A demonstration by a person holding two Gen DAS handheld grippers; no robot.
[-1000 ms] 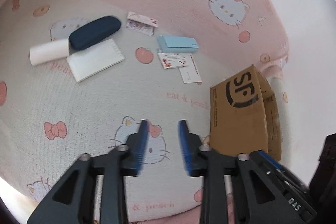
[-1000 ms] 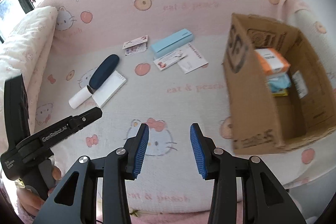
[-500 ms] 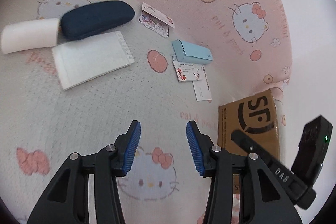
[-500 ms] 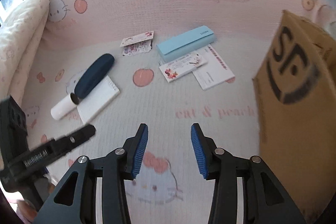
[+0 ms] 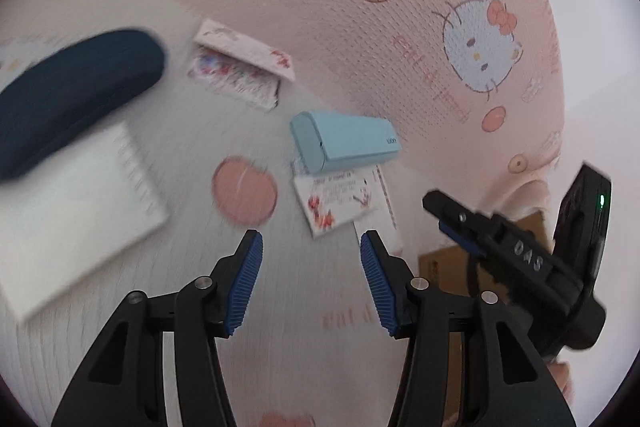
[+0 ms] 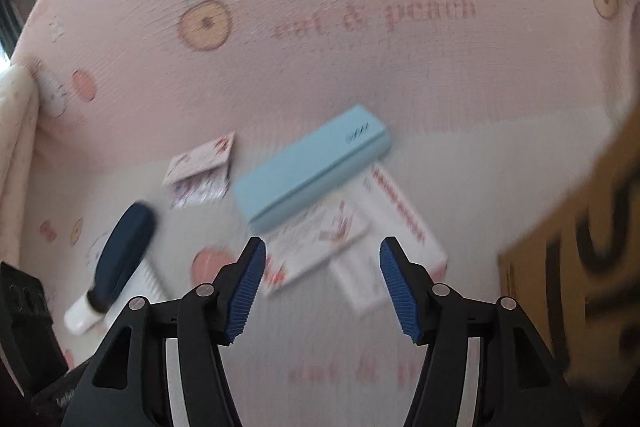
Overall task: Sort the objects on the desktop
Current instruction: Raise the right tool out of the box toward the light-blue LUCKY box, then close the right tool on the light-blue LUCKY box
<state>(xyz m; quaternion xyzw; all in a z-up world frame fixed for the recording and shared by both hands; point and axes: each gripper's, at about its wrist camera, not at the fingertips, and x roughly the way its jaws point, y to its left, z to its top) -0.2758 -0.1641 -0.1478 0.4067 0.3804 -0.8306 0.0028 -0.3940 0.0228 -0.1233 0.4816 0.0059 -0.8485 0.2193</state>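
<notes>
Reading "DAS" in pale letters on the black arm of the right gripper (image 5: pixel 452 223) as it is crossing the right side of the left wrist view, a green light glowing on its body. Showing "eat & peach" in pink script on the Hello Kitty sheet (image 6: pixel 360 75) in the right wrist view, far beyond the objects. Carrying a small dark logo, too blurred to read, on the light blue case (image 6: pixel 312 175). Bearing heavy black lettering on the cardboard box (image 6: pixel 580 259) at the right edge, cut off and unreadable.

Lying from left to right in the left wrist view: white notepad (image 5: pixel 72 223) near left, navy glasses case (image 5: pixel 68 95) just beyond it and overlapping its far edge, folded printed card (image 5: pixel 244 71) farther right, light blue case (image 5: pixel 344 143) in the middle, red-flowered card (image 5: pixel 336 203) touching the case's near side, cardboard box (image 5: pixel 444 267) partly hidden at right.

Hovering over the sheet, the left gripper (image 5: pixel 311 279), blue ribbed pads spread wide, holding nothing, touching nothing. Hanging likewise, the right gripper (image 6: pixel 322 285), jaws wide apart and empty, framing the flowered card (image 6: pixel 316 247) and the white leaflet (image 6: pixel 384 251) beneath it, contact not discernible through the blur.
</notes>
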